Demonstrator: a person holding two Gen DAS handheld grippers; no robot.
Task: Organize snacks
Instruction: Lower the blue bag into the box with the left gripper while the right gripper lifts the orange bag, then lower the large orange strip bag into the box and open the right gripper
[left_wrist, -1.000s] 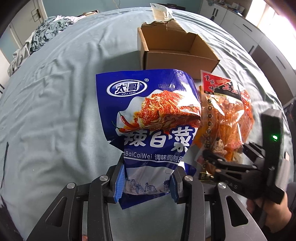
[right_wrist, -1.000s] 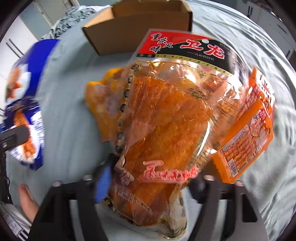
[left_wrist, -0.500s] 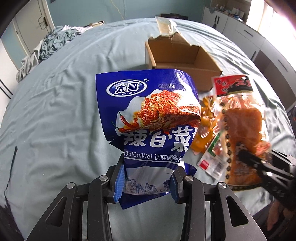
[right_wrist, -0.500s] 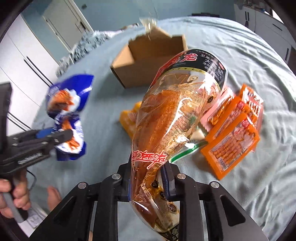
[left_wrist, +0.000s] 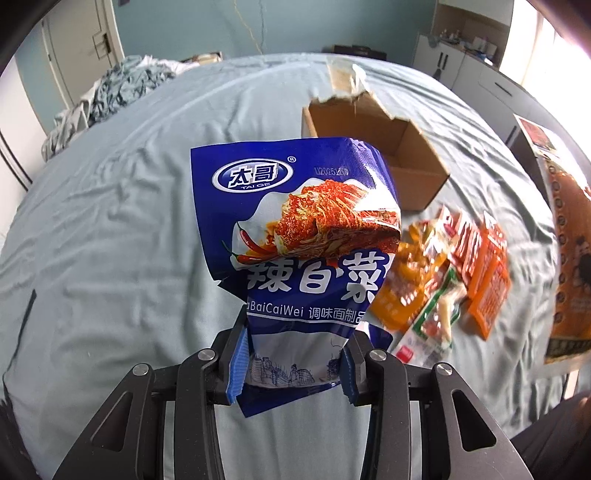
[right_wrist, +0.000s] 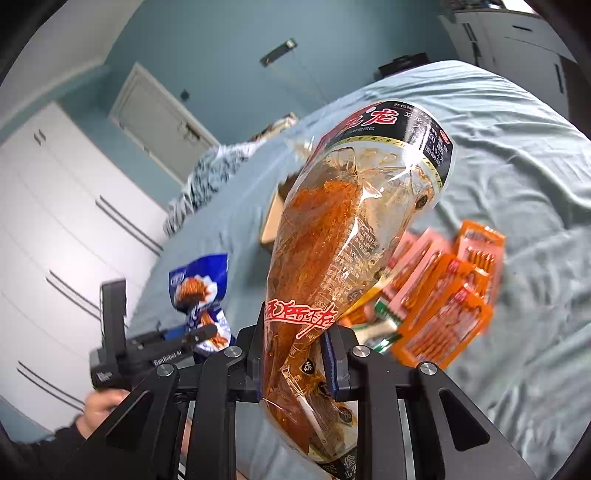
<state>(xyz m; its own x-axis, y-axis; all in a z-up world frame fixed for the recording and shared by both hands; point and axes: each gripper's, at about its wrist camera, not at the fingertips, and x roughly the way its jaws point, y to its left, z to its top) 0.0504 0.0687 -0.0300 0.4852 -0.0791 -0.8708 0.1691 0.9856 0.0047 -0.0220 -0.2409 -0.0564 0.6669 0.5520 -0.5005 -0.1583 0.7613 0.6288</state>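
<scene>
Bed (left_wrist: 110, 221) w/ wrinkled pale blue sheet fills most of both views; crumpled grey-blue cloth heap (left_wrist: 118, 88) at its far left corner. White wardrobe (right_wrist: 55, 229) along the wall, seen in rt wrist view.

Open cardboard box (left_wrist: 373, 147) sits on the sheet far of centre, flap torn, inside looks bare as far as visible.

Blue snack bag (left_wrist: 295, 229) (white cabbage pic, TAI GE logo) held upright off the bed, lower end pinched between the blue pads of the left gripper (left_wrist: 291, 365), jaws clamped on it. Same bag shows small at left in rt wrist view (right_wrist: 199, 291), w/ a hand (right_wrist: 99, 402) on the gripper handle.

Clear bag of orange spicy strips (right_wrist: 343, 236), black/red header on top, tilted up and lifted clear of the bed, grasped near its bottom by the right gripper (right_wrist: 295, 362); jaws closed in on it within the last sec.

Pile of small orange snack packs (left_wrist: 461, 273) lies loose on the sheet, near side of the box, rt of the blue bag.
</scene>
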